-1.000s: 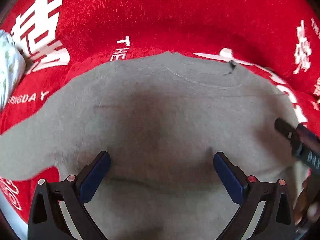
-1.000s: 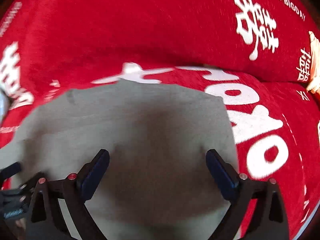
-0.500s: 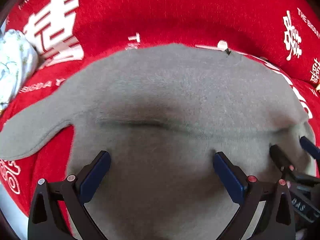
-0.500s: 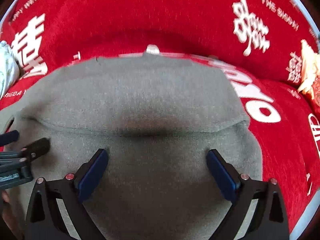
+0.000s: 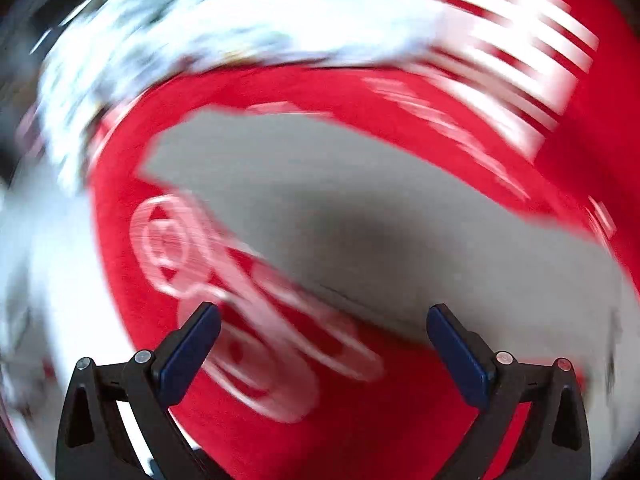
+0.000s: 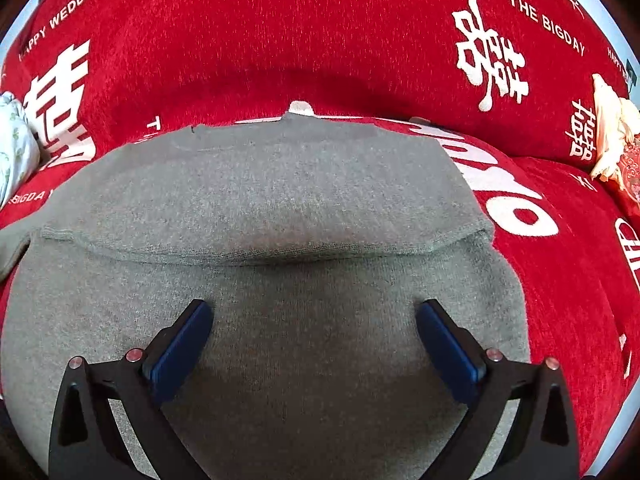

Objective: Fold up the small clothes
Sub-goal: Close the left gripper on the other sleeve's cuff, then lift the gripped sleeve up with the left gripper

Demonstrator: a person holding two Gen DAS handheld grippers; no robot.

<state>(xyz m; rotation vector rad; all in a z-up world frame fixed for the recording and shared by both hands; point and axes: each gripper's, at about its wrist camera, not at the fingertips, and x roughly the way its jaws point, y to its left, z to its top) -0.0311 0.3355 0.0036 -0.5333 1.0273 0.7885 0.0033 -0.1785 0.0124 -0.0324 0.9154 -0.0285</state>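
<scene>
**Both grippers open, grey garment one fold in**

Right gripper (image 6: 312, 340) hangs over the grey knit garment (image 6: 280, 184), jaws spread wide, nothing between them. Left gripper (image 5: 322, 344) also spread and empty; its view is heavily motion-blurred, so detail there is poor.

Largest to smallest:
- Red cover (image 6: 320, 32) with white lettering spans the whole surface; looks like a sofa or bed, can't tell which.
- Garment lies flat on it, centred under the right gripper. One horizontal fold edge (image 6: 260, 258) runs across it, upper layer lying on the lower.
- In the left view one grey sleeve (image 5: 248, 152) sticks out sideways over the red, not tucked.
- Pale floral fabric (image 6: 14, 148) at the left edge, cream item (image 6: 608, 132) at the right, both well apart from the garment.

Progress, my read: first fold done, sleeve and further folds left. Roughly a third in.
</scene>
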